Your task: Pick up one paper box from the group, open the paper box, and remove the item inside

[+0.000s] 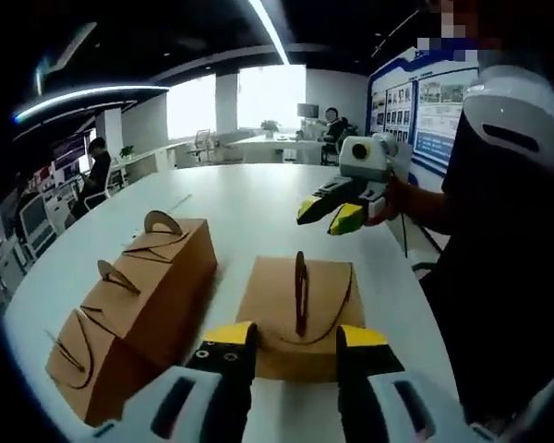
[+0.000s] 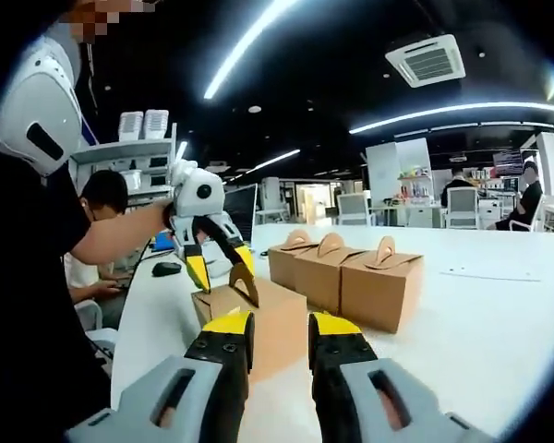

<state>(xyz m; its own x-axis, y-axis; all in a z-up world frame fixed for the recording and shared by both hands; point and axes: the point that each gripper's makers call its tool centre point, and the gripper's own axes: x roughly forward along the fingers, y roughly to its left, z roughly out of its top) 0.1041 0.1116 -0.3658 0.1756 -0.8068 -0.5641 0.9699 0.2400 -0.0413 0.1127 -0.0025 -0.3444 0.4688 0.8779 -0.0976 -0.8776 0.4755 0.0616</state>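
Note:
A single brown paper box [image 1: 279, 300] with an upright handle tab stands on the white table [image 1: 258, 198], just ahead of my left gripper [image 1: 295, 340]. That gripper is open, with the box lined up between its yellow tips. A row of three more closed boxes [image 1: 134, 305] lies to the left. My right gripper [image 1: 328, 215] hovers above the table beyond the single box, open and holding nothing. In the right gripper view, my right gripper [image 2: 282, 325] is open in front of the single box [image 2: 268, 328]. The left gripper [image 2: 222, 268] straddles its handle, and the row of boxes [image 2: 346, 272] is behind.
The person holding the grippers stands at the table's side [image 1: 499, 277]. A sheet of paper [image 2: 480, 272] lies further along the table [image 2: 499, 332]. Other people sit at desks [image 1: 97, 171] in the background, one close behind the left gripper [image 2: 106, 208].

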